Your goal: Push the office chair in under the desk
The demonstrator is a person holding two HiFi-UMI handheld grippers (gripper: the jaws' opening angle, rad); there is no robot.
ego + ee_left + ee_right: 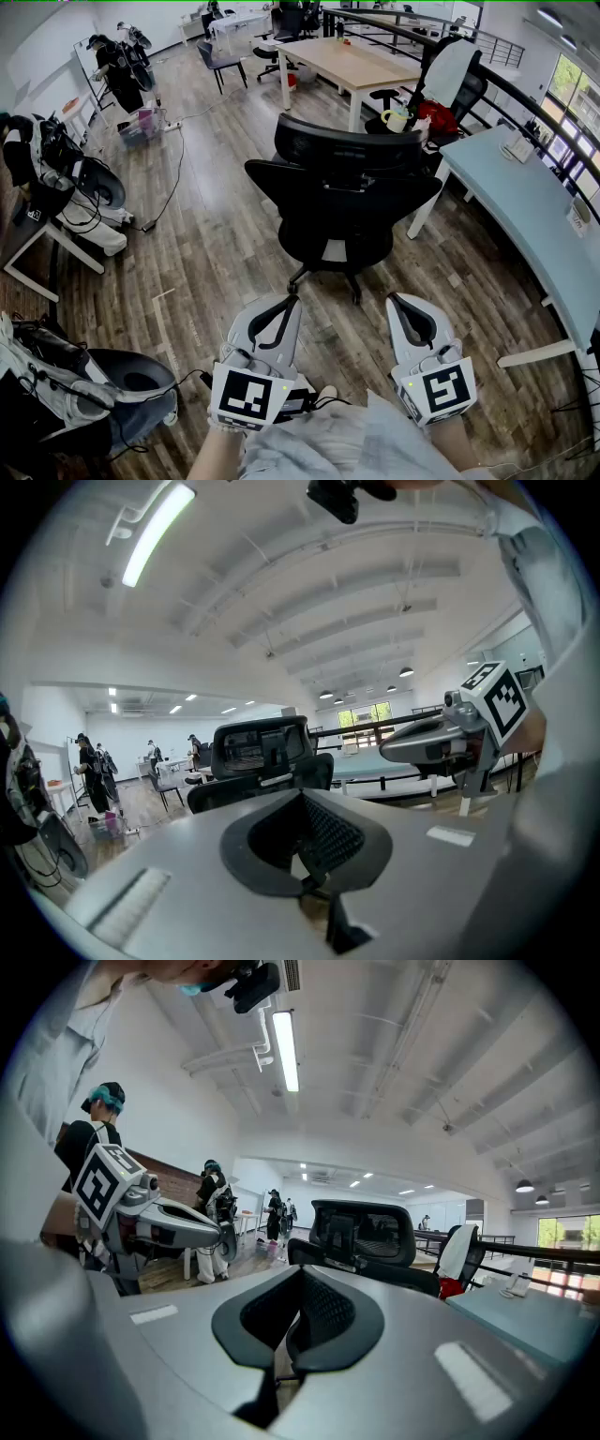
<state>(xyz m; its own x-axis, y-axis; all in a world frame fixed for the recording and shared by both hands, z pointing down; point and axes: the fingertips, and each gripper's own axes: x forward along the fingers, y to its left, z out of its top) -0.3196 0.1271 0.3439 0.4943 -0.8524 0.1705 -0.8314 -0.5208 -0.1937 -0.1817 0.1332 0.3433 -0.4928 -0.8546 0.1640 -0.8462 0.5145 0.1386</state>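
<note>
Office chair (339,234) sits at twelve o'clock, desk (525,202) at two. Left gripper (292,300) and right gripper (395,300) hover empty, jaws together. The chair is probably heavy but rolls; push the stiff backrest (342,183).

Open floor (216,253) lies left of the office chair (342,202). The surface (525,202) bounds passage on the right.

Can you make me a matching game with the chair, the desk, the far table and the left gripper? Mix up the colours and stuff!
Things:
1. office chair
2. desk
3. far table
4. left gripper

Descriptions:
a. light wood
b. shut, holding nothing
c. black
d. pale blue

Pairs: 1-c, 2-d, 3-a, 4-b.
</note>
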